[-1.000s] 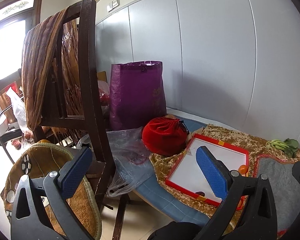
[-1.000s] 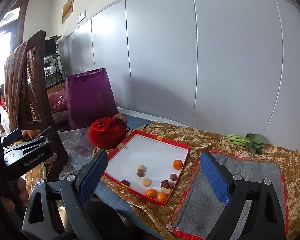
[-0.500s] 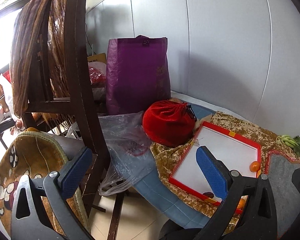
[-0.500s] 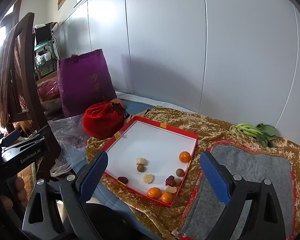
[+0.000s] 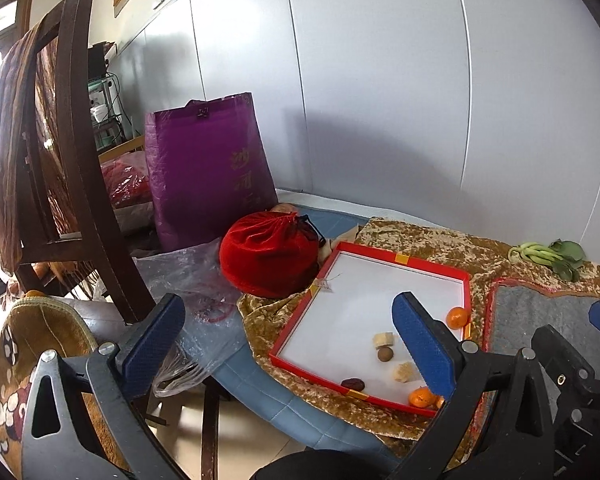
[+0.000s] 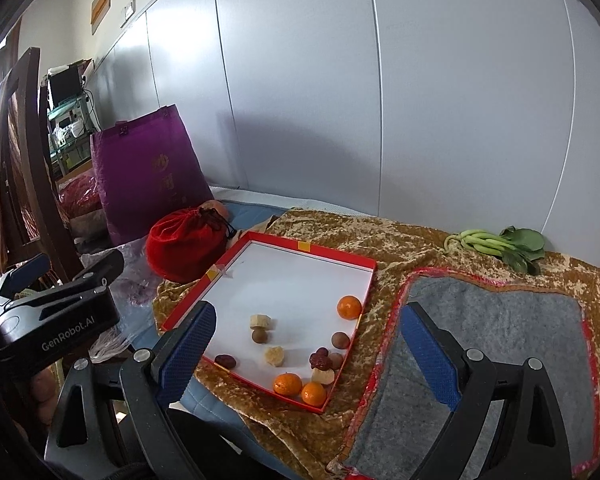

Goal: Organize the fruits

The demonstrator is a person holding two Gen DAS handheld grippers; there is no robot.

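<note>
A shallow square tray (image 6: 300, 240) with a red rim and smooth white floor lies flat on a crinkled gold velvet cloth (image 6: 400, 248) covering the tabletop. The tray sits cornerwise to both cameras, one corner pointing toward the right gripper (image 6: 304, 348).

Counted in the right wrist view, the fruits in it are three glossy round oranges, one alone (image 6: 349, 306) by the right rim and a pair (image 6: 287, 384) touching in the near corner; three small brown balls, one (image 6: 259, 335) near the middle; three pale, lumpy chunks, one (image 6: 260, 321) just behind that ball; and two wrinkled dark red pieces, one (image 6: 224, 360) at the left rim. Most of them crowd the near corner.

To the right of the tray lies a fuzzy grey felt mat (image 6: 496, 332) edged in red, and behind it a bundle of leafy greens (image 6: 496, 244) (stems to the left, leaves to the right). A plump red velvet drawstring pouch (image 6: 184, 244) touches the tray's left side, with a purple woven bag (image 6: 148, 176) upright behind it.

Both the right gripper and the left gripper (image 5: 288, 332) hover short of the tray, blue textured pads spread wide, gripping nothing.
</note>
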